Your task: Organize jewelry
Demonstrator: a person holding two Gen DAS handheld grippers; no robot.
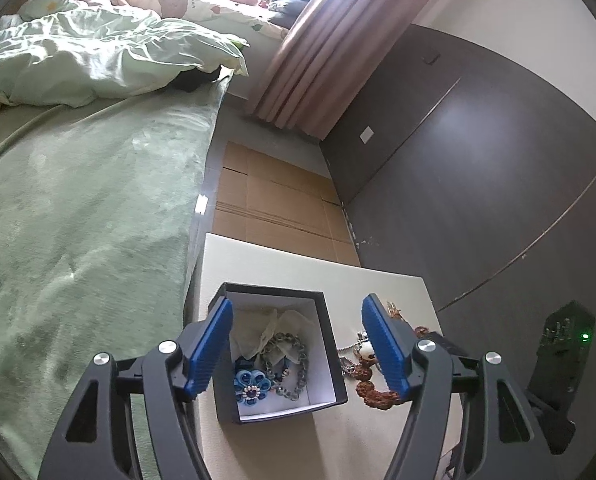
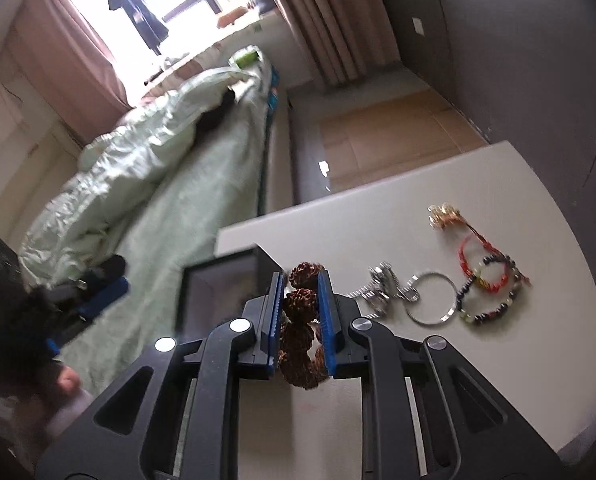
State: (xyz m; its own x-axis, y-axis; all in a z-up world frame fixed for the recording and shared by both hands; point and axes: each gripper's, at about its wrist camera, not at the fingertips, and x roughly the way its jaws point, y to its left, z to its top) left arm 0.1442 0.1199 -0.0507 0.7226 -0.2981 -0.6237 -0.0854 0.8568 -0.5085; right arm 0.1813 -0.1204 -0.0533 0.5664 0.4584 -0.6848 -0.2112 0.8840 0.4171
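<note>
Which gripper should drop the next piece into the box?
Right: the right gripper is already shut on the brown bead bracelet, beside the box. The left gripper is open and empty.

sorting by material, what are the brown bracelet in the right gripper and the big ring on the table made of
Brown bracelet: rough, matte, knobbly beads, probably dried seeds or carved wood. Big ring: thin, shiny silver hoop with bright glints, likely polished metal.

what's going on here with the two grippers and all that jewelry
A person is sorting jewelry into a black box on a white table. The right gripper is shut on a brown seed-bead bracelet beside the box. The left gripper hangs open over the box, which already holds a blue flower piece and a chain bracelet.
</note>
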